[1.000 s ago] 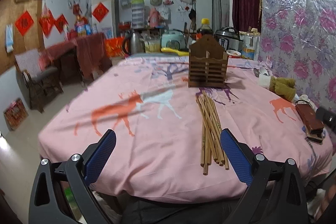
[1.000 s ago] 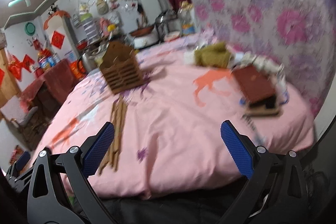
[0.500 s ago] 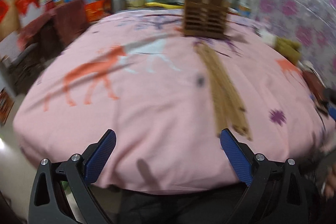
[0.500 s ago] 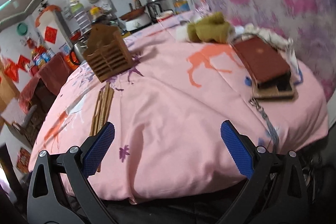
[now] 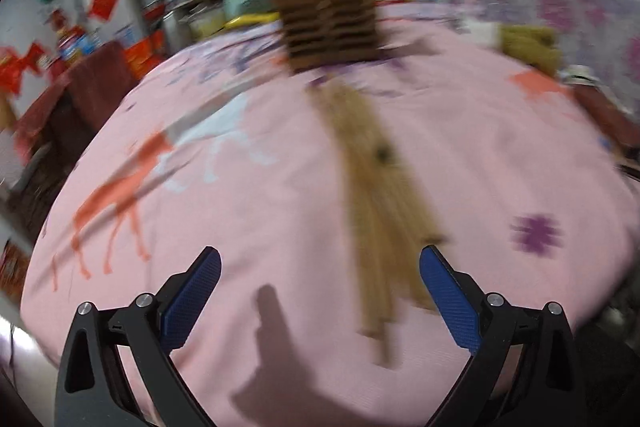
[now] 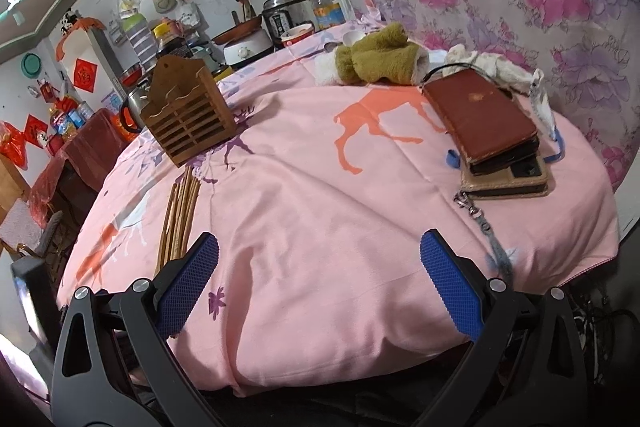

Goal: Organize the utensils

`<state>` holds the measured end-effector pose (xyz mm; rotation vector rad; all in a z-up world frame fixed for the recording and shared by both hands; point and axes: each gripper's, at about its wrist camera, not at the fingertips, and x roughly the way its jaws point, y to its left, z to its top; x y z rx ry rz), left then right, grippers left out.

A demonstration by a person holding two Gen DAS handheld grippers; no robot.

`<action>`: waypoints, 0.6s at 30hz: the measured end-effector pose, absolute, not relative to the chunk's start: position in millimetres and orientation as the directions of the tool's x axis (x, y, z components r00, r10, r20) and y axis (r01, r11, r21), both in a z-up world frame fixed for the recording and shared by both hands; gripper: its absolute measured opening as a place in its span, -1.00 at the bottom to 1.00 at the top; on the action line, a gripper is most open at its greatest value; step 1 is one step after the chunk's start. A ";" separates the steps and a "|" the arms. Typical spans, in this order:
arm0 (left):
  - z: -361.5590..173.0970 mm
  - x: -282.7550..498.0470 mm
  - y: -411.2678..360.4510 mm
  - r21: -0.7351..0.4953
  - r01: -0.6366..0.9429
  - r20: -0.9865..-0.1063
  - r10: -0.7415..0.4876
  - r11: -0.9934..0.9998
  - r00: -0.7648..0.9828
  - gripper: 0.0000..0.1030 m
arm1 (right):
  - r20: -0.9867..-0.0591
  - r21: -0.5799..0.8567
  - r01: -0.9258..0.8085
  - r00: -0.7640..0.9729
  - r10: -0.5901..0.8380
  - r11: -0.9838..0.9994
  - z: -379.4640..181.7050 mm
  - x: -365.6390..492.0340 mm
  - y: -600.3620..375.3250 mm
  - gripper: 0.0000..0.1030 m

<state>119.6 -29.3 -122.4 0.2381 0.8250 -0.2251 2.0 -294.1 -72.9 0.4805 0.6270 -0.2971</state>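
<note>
Hovering over the pink tablecloth point(image 6: 320, 211), I have both the left gripper point(image 5: 320, 259) and right gripper point(image 6: 319, 247) spread wide, holding nothing. The chopsticks point(image 6: 180, 215) lie bundled just before the upright wooden holder point(image 6: 188, 123).

The left hand-held gripper point(image 5: 320, 263) has come forward and down over the desk point(image 5: 280, 219), so the chopsticks point(image 5: 380, 195) now run up between its open fingers. The right hand-held gripper point(image 6: 319, 249) has swung steadier, the wooden holder point(image 6: 188, 117) sharper
</note>
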 end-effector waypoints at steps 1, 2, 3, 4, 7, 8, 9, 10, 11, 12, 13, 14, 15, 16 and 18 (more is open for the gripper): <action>-123.8 126.1 -18.5 0.087 0.269 -0.758 -0.112 0.959 0.643 0.92 | -0.623 0.337 0.404 0.773 -0.120 0.851 -73.2 2.8 -294.1 0.88; -123.6 129.4 -8.5 0.078 0.242 -0.765 -0.098 0.967 0.636 0.92 | -0.626 0.336 0.401 0.771 -0.116 0.853 -73.8 4.0 -293.6 0.88; -122.0 134.0 6.6 0.066 0.192 -0.765 -0.073 0.979 0.639 0.92 | -0.628 0.335 0.398 0.770 -0.113 0.854 -74.4 4.5 -293.4 0.88; -120.2 136.4 16.0 0.055 0.165 -0.763 -0.065 0.985 0.643 0.91 | -0.631 0.332 0.392 0.768 -0.107 0.858 -74.9 6.1 -292.2 0.88; -112.9 143.4 50.8 -0.052 0.092 -0.764 -0.099 0.994 0.638 0.90 | -0.635 0.315 0.349 0.768 -0.077 0.883 -74.8 12.6 -284.0 0.88; -110.5 143.0 56.5 -0.084 0.085 -0.760 -0.119 0.993 0.638 0.89 | -0.637 0.287 0.314 0.768 -0.064 0.905 -74.5 17.7 -277.2 0.88; -107.4 142.5 60.2 -0.113 0.084 -0.755 -0.140 0.990 0.640 0.89 | -0.639 0.259 0.290 0.766 -0.062 0.922 -74.7 21.8 -271.3 0.88; -105.0 140.5 59.3 -0.119 0.090 -0.752 -0.149 0.989 0.642 0.89 | -0.648 0.200 0.248 0.759 -0.062 0.948 -76.9 29.8 -260.3 0.88; -103.5 138.7 55.4 -0.112 0.105 -0.750 -0.154 0.988 0.644 0.90 | -0.654 0.162 0.217 0.754 -0.060 0.963 -79.5 34.8 -252.0 0.88; -103.4 137.1 50.9 -0.101 0.120 -0.749 -0.155 0.988 0.644 0.90 | -0.658 0.131 0.186 0.751 -0.055 0.974 -82.3 38.5 -244.3 0.88; -103.7 132.9 42.3 -0.082 0.153 -0.749 -0.162 0.985 0.642 0.90 | -0.664 0.079 0.141 0.745 -0.053 0.987 -87.3 43.3 -232.0 0.88; -106.0 129.0 36.7 -0.072 0.170 -0.748 -0.166 0.983 0.642 0.90 | -0.668 0.026 0.108 0.741 -0.063 0.994 -92.0 46.3 -220.2 0.88; -107.8 123.9 29.7 -0.054 0.196 -0.747 -0.170 0.979 0.643 0.90 | -0.669 -0.008 0.089 0.739 -0.071 0.996 -95.3 47.6 -211.6 0.88; -111.4 119.3 25.2 -0.035 0.212 -0.744 -0.167 0.977 0.647 0.90 | -0.668 -0.016 0.081 0.740 -0.071 0.997 -96.7 46.5 -208.6 0.88; -116.6 112.6 12.1 0.006 0.257 -0.744 -0.167 0.966 0.647 0.90 | -0.659 -0.021 0.085 0.748 -0.078 0.996 -94.6 43.2 -207.8 0.88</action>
